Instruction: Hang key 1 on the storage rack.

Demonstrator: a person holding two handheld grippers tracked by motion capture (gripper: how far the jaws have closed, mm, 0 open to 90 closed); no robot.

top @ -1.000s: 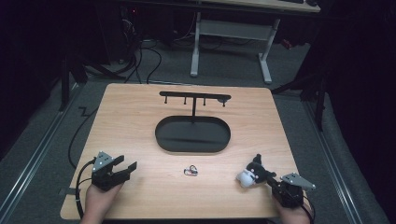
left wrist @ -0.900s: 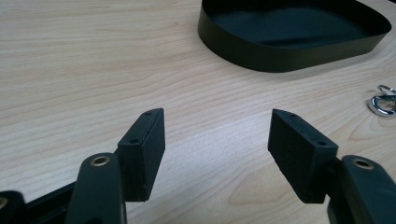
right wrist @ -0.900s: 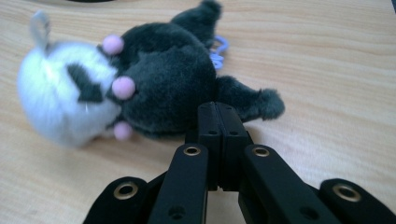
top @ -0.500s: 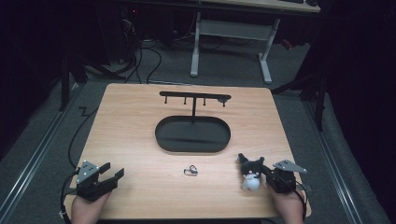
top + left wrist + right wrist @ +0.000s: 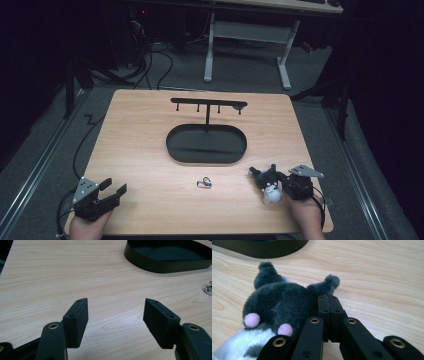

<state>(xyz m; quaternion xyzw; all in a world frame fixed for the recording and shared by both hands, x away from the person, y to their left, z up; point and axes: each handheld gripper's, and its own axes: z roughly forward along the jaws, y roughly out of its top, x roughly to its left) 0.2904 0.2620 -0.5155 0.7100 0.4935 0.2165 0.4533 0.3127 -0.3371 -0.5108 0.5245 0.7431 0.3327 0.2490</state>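
My right gripper has its fingers clenched on a fold of the plush toy, which lies at the lower right of the frame on the surface. The toy looks soft and light, so I judge a pinch of the fur is enough. My left gripper is released, holding nothing. The black tray and keyring leave open room, but the near edge is close.

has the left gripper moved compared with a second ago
Yes. Against the black oval tray, which stayed put, the left gripper has pulled back toward the table's near edge and a little to the left, jaws open.
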